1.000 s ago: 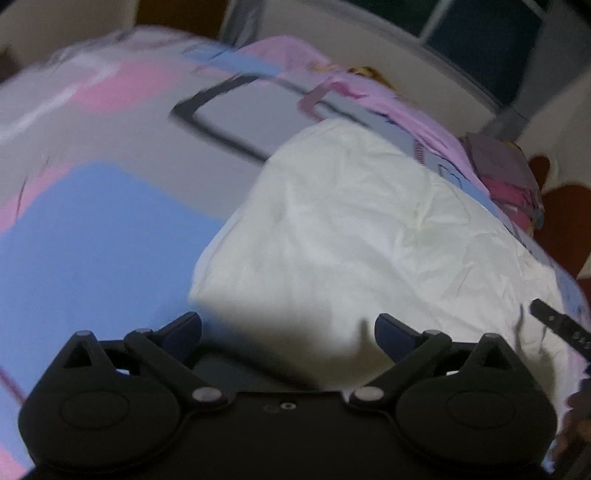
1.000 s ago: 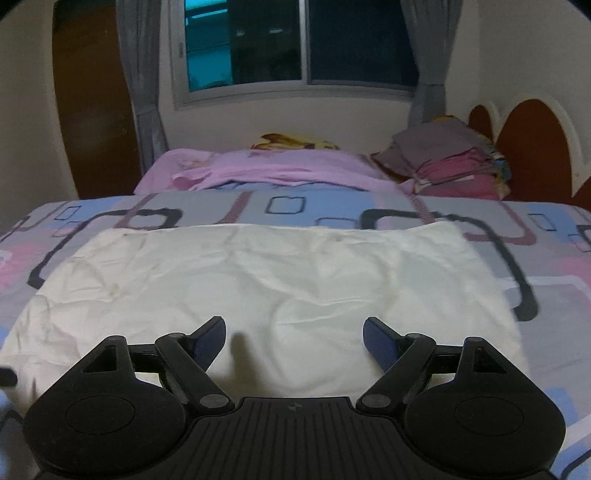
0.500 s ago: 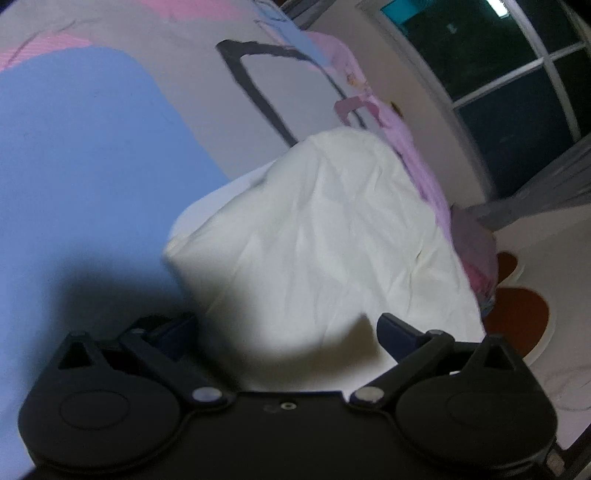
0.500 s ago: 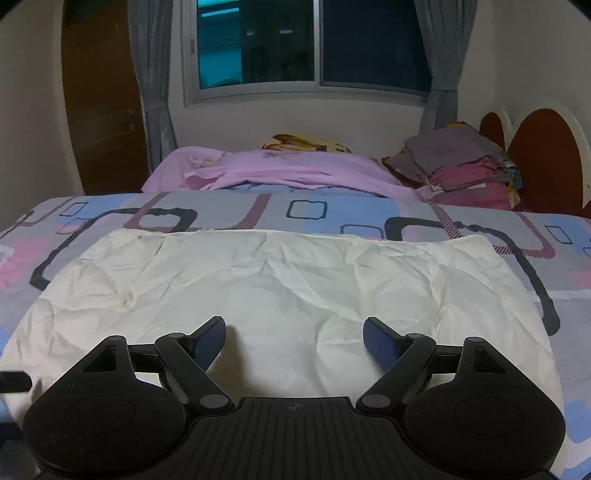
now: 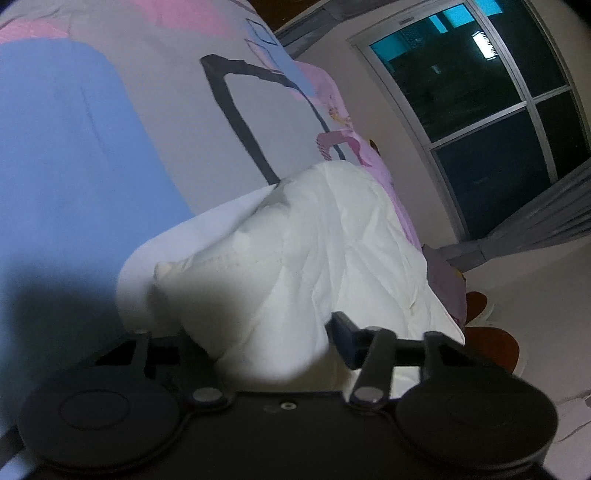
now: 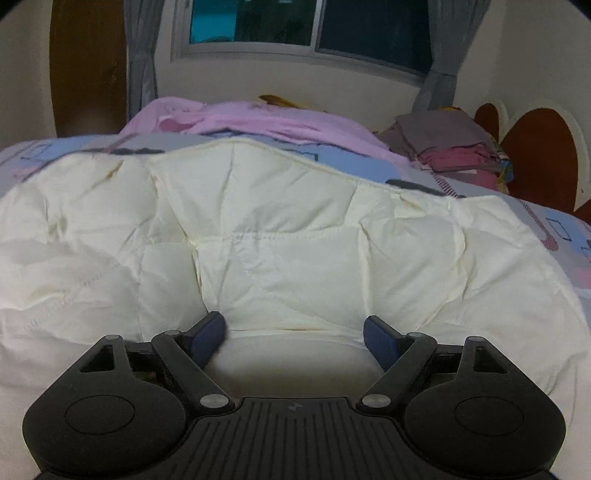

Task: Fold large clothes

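Note:
A large cream-white quilted cloth lies on the bed and also shows in the left wrist view. My left gripper is open around the cloth's bunched near corner; its left finger is hidden under the fabric and its right fingertip presses the fold. My right gripper is open with the cloth's raised near edge between its jaws, fabric touching both blue pads.
The bed sheet is grey with blue, pink and black shapes. A pink blanket lies at the bed's far side. A stack of folded clothes sits far right by the brown headboard. A window is behind.
Both grippers moved forward onto the cloth. The cloth's near edge has bunched up and lifted between the right jaws; the left gripper tilted and its corner is crumpled into the jaws.

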